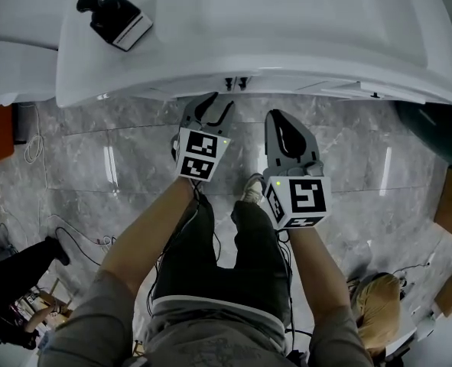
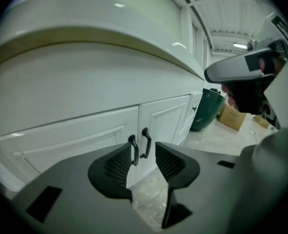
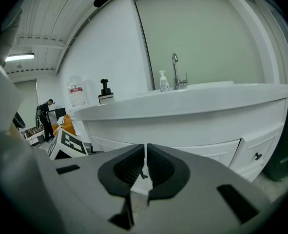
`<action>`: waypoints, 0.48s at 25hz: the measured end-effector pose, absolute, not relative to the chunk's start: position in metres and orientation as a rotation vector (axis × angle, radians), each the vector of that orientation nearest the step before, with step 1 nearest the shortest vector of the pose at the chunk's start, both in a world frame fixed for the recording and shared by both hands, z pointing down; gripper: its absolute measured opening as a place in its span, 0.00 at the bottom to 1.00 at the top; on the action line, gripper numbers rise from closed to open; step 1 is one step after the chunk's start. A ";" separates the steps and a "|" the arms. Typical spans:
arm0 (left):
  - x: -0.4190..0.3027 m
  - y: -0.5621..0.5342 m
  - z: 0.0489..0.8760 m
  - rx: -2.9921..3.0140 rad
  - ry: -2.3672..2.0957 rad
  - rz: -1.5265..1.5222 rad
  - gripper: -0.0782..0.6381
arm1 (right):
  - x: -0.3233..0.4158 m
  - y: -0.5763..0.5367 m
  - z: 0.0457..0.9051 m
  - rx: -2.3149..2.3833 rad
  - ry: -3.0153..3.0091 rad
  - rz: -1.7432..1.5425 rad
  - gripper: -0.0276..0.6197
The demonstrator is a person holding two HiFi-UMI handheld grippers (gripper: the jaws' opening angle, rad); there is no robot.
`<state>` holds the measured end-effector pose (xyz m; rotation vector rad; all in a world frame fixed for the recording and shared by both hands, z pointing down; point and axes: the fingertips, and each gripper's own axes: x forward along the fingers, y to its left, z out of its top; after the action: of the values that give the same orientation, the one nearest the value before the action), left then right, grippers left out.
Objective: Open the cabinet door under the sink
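The white cabinet under the sink shows two doors, the left door and the right door. Each has a dark vertical handle, the left handle and the right handle, side by side at the centre seam. My left gripper is open; both handles appear in the gap between its jaws, still some way beyond them, with nothing gripped. My right gripper is shut and empty, held beside the left one below the sink's front edge.
A black pump bottle stands on the counter, and a faucet with a soap bottle at the basin. A green bin and a cardboard box stand to the right of the cabinet. Cables lie on the marble floor.
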<state>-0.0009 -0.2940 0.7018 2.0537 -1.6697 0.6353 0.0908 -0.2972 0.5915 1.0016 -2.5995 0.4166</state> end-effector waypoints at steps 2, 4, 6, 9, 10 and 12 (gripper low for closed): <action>0.002 -0.303 0.715 2.041 -1.661 0.629 0.33 | 0.094 -0.299 0.603 1.009 -2.588 0.427 0.10; 0.003 -0.310 0.727 2.019 -1.668 0.634 0.33 | 0.098 -0.299 0.613 1.024 -2.578 0.448 0.10; 0.001 -0.315 0.738 1.983 -1.684 0.641 0.33 | 0.102 -0.297 0.624 1.037 -2.565 0.474 0.10; -0.005 -0.322 0.747 1.939 -1.718 0.618 0.32 | 0.104 -0.297 0.636 1.040 -2.548 0.495 0.10; -0.006 -0.324 0.750 1.930 -1.726 0.603 0.30 | 0.105 -0.298 0.639 1.039 -2.544 0.499 0.10; -0.006 -0.328 0.756 1.916 -1.730 0.579 0.29 | 0.107 -0.298 0.644 1.038 -2.537 0.512 0.10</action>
<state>-0.0064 -0.3279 0.7558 1.9157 -1.7300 0.5789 0.1065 -0.2982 0.6444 1.0380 -2.5371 0.5122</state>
